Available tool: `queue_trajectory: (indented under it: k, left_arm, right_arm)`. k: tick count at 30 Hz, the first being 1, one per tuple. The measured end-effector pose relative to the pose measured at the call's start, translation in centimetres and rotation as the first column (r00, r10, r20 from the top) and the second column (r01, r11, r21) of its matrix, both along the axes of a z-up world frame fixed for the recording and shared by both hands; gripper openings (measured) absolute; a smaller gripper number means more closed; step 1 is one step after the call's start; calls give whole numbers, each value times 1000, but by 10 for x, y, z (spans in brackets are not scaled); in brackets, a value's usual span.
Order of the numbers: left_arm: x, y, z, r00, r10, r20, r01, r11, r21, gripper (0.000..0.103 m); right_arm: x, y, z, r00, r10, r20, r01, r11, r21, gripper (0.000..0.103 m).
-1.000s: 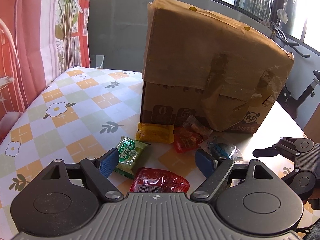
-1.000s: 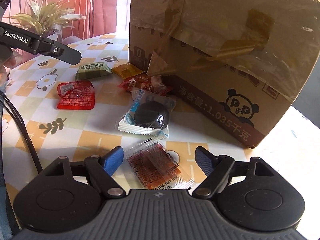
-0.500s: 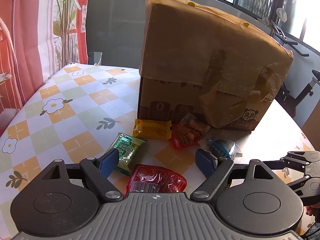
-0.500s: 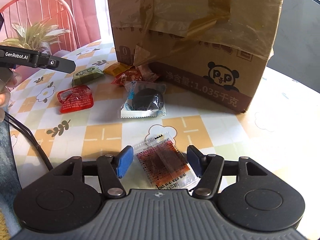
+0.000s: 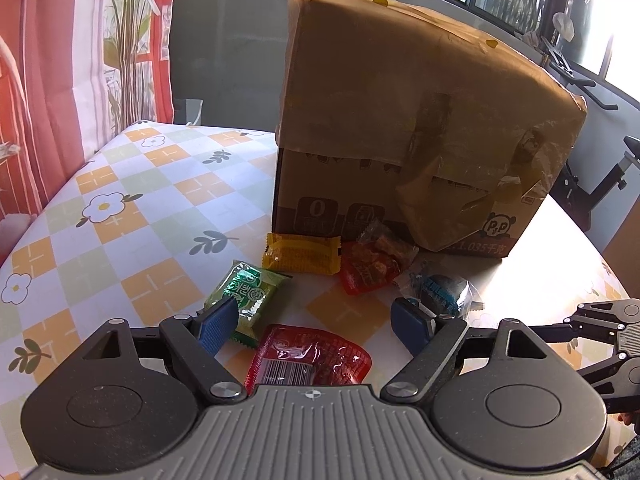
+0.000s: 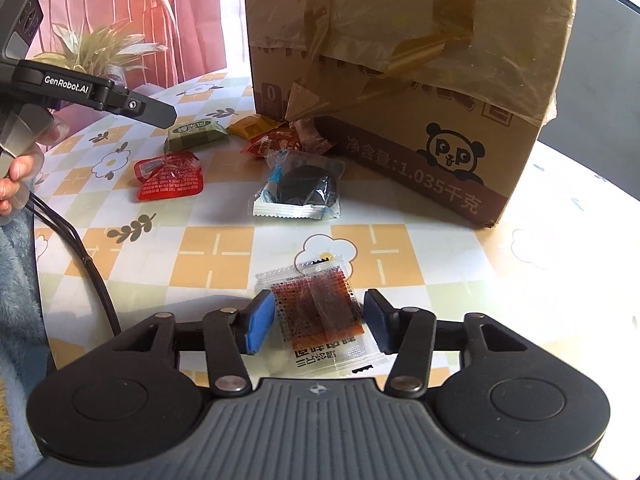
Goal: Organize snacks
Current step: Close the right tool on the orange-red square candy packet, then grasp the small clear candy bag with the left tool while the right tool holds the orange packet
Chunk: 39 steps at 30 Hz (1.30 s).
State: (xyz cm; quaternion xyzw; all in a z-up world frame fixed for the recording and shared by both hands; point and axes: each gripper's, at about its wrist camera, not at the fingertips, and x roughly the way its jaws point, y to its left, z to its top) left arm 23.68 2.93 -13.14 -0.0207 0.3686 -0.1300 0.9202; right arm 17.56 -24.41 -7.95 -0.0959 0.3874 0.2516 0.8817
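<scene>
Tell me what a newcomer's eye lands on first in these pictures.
A big taped cardboard box with a panda logo fills the back of the flowered table. Bright snack packets lie scattered at its foot: yellow, green, red. Nearest, the right claw has just been closing around a clear packet of brown snack, pads not yet pressing it.

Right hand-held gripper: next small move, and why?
Probably finish closing on the clear brown-print packet. The right hand-held gripper has just been closing, and the packet lies flat on the tablecloth between its blue pads, with a gap showing on the right side, so it isn't pinched yet.
</scene>
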Motion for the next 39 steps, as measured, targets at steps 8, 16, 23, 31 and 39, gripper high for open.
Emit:
queue_trajectory:
  k: [8,16,23,31,39]
  left_arm:
    - [2,-8,-2,1000,-29,-1,29,999,14,84]
    - [21,-28,2,995,-94,-16,94,996,-7,80]
    - [50,-70,-15,989,-135,-66,138,989,51,66]
    - [88,-99,-32,994,-71,-77,74,997,34,66]
    - [94,-120,-43,999,-21,-49,28,991,133,58]
  right_arm:
    - [8,-19,3,990,-128,58,119,983,139,40]
    - [25,-19,-6,976,-188,106,172,975,144,41]
    - [17,-28,-7,971,-204,127,179,967,182,41]
    - [15,-35,-5,971,-204,123,171,957,235,41]
    - [14,-39,-4,974,-192,118,154,949,276,41]
